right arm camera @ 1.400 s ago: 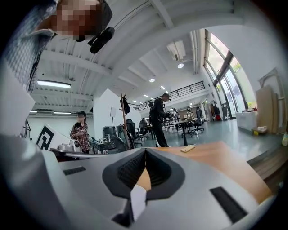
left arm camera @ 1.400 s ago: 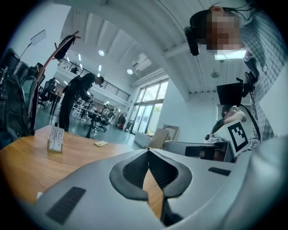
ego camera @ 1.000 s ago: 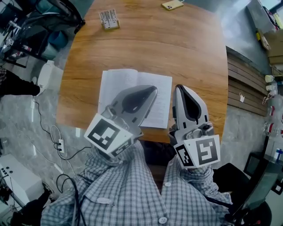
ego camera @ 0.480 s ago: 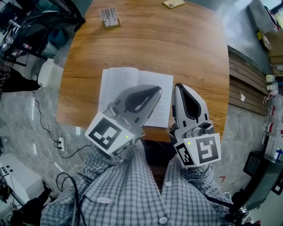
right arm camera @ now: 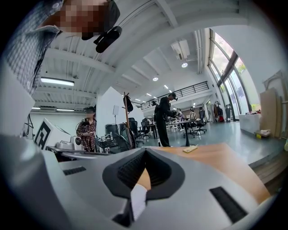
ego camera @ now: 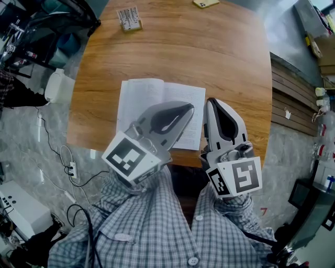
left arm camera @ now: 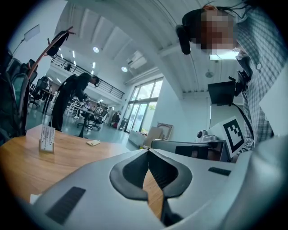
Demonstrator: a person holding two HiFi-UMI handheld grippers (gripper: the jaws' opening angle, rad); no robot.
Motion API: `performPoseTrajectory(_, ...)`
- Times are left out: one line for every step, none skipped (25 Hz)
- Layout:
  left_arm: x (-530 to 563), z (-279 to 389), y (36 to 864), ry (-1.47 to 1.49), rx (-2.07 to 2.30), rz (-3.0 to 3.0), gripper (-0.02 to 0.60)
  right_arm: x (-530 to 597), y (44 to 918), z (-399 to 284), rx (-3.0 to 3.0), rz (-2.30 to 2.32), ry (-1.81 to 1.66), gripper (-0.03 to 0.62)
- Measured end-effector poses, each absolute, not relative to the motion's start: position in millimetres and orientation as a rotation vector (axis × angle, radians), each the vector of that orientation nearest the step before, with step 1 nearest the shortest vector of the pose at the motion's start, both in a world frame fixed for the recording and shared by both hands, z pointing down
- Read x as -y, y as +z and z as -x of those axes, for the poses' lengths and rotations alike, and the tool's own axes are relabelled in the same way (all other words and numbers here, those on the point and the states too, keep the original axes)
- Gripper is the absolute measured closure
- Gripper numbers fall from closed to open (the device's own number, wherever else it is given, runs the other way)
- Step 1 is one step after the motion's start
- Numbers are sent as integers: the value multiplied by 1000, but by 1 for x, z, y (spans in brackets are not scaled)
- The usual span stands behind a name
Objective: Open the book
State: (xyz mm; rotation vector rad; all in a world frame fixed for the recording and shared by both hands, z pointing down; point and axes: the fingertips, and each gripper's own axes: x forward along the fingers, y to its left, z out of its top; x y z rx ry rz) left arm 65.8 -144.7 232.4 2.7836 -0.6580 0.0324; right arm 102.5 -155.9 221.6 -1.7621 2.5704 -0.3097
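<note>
Sleeves (ego camera: 152, 225) of a checked shirt fill the near edge of the head view. Both tools are held close in front of the chest, side by side and about level.

The left gripper (ego camera: 189, 107) hangs over the near right part of the book (ego camera: 144, 97). Its jaws are closed tip to tip with nothing between them; only wood shows through the gap behind the pads.

The right gripper (ego camera: 212, 102) sits just off the book's right edge, over the near rim of the table (ego camera: 183, 57). Its jaws are also pressed together at the tips. The white strip showing through the lower gap looks like the book's page beyond, not something pinched.

The book lies flat on the wooden table near the person, already spread open, with pale pages facing up on both sides of the spine. So the task looks finished. Keeping both tools closed, level and drawn in to the body reads as a resting pose, with no grip on a page. The pages lie flat without help, so nothing needs holding down.

Further out the table is bare wood. At the far left stands a small card holder (ego camera: 129, 21), and a phone (ego camera: 204, 4) lies at the far edge, both well apart from the book. Beyond the table, people stand among desks and chairs in a bright hall.
</note>
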Motion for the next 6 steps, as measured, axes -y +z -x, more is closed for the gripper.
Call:
performPoseTrajectory(144, -65, 233, 33, 657, -2783, 572, 156, 222, -102, -2572, 1761, -311, 574)
performPoseTrajectory(144, -64, 234, 37, 660, -2783, 571, 156, 223, -100, -2574, 1756, -311, 574)
performPoseTrajectory(143, -63, 234, 41, 666, -2784, 572, 156, 224, -99, -2577, 1748, -312, 574)
performPoseTrajectory(143, -62, 235, 46, 673, -2785, 572, 156, 225, -97, -2580, 1739, -313, 574)
performPoseTrajectory(142, -60, 236, 51, 680, -2785, 571, 156, 225, -95, -2584, 1729, -314, 574)
performPoseTrajectory(142, -59, 236, 56, 687, -2786, 572, 156, 226, -94, -2588, 1719, -315, 574)
